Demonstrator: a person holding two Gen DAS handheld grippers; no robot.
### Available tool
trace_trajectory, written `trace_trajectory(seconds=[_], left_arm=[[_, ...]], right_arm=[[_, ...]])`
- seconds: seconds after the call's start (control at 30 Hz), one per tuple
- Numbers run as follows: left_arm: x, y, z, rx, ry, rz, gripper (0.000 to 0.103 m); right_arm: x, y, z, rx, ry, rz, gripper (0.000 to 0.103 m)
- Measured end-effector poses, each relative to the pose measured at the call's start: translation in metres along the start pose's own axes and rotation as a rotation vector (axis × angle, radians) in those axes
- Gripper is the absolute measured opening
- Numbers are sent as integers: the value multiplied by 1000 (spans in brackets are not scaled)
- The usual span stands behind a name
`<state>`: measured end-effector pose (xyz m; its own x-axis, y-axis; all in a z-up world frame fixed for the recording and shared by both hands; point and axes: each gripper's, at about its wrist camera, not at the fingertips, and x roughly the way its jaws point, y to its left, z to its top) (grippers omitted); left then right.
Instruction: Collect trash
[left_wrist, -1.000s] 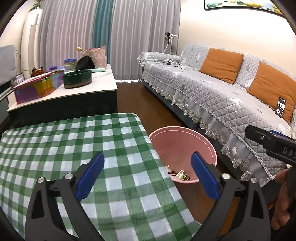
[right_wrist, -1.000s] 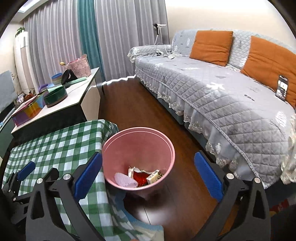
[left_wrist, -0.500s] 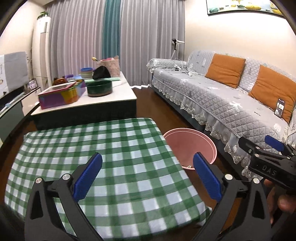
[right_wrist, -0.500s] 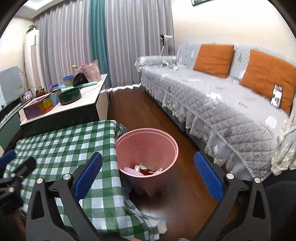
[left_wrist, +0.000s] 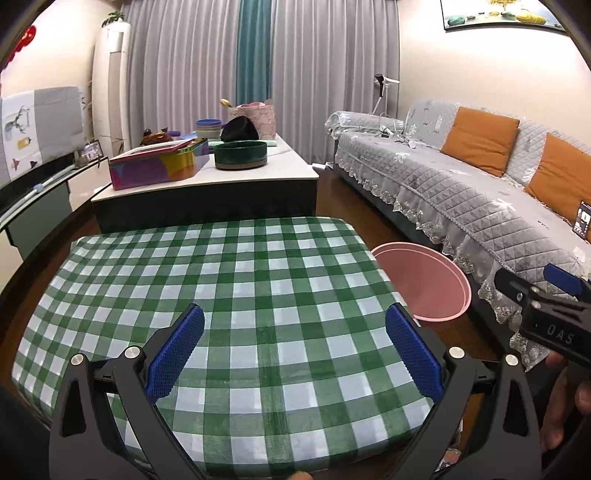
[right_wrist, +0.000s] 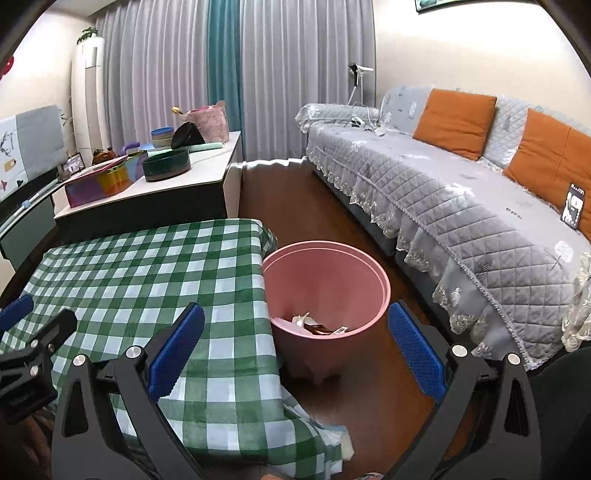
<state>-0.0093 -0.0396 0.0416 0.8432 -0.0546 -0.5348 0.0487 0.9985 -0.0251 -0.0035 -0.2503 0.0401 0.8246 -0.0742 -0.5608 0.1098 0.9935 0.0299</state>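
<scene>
While the left wrist view looks straight across the desk with its green checked cloth, the left gripper hangs above the near edge with its jaws spread wide and nothing between them. The pink bin stands on the floor just beside the desk's right edge, but from here only its rim and inner wall show, not its contents. At the far right the right gripper appears from the side, held in a hand.

In the right wrist view the right gripper is also wide open and empty, aimed over the desk corner and the bin. Here the bin's bottom is visible, with scraps of trash lying in it. The left gripper shows at the left edge above the cloth. A grey-covered sofa runs along the right in both views.
</scene>
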Motion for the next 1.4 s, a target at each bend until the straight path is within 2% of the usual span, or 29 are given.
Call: trace_trajectory(seconds=[0.47,0.9,1.4], left_arm=[[17,13,-8,-35,50,37,95],[21,19,-10,-56,63,73,95],[19,22,-11,-65,62,78,95]], right_arm=[[22,22,0,-21,28,29,98],[23,26,-1,-46,25,28,98],[21,33,-1,-57,19,35,98]])
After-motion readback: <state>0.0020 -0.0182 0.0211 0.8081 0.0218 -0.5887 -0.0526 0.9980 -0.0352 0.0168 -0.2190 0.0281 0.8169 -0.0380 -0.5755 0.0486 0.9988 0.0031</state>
